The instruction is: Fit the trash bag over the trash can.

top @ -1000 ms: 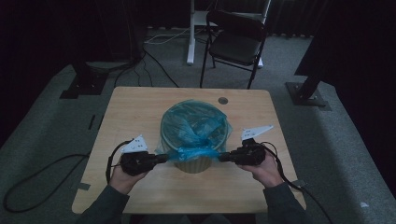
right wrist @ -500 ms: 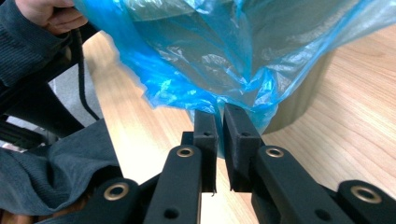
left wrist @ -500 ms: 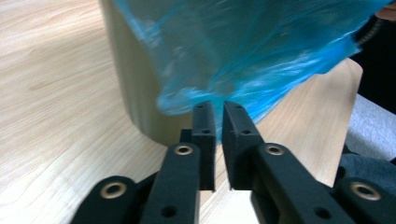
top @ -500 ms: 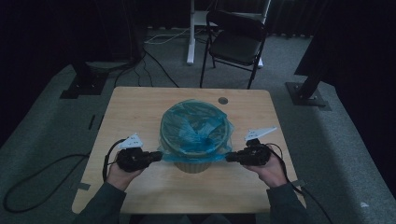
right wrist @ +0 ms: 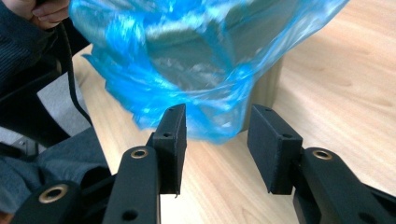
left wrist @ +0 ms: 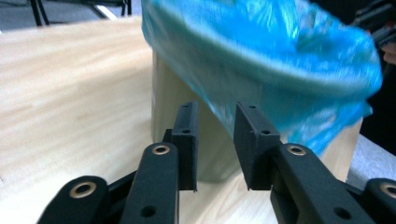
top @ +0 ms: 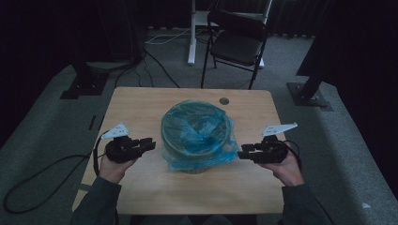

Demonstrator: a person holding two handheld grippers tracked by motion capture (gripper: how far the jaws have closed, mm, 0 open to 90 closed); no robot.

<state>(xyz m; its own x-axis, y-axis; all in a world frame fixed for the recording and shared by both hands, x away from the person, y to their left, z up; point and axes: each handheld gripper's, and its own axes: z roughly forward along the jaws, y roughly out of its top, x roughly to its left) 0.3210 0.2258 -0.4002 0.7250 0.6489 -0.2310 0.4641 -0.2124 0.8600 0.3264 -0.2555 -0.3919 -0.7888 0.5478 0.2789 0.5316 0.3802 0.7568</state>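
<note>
Bag point(top: 199, 136) on the bin point(top: 195, 166) sits between both tools, left point(top: 149, 143) and right point(top: 243, 153), each just opening, holding nothing.

Glossy plastic bag point(top: 199, 133) — matt wooden table point(top: 136, 105).

blue bag point(top: 199, 136), beige bin point(left wrist: 187, 112), pale wood table point(top: 136, 103)
</note>
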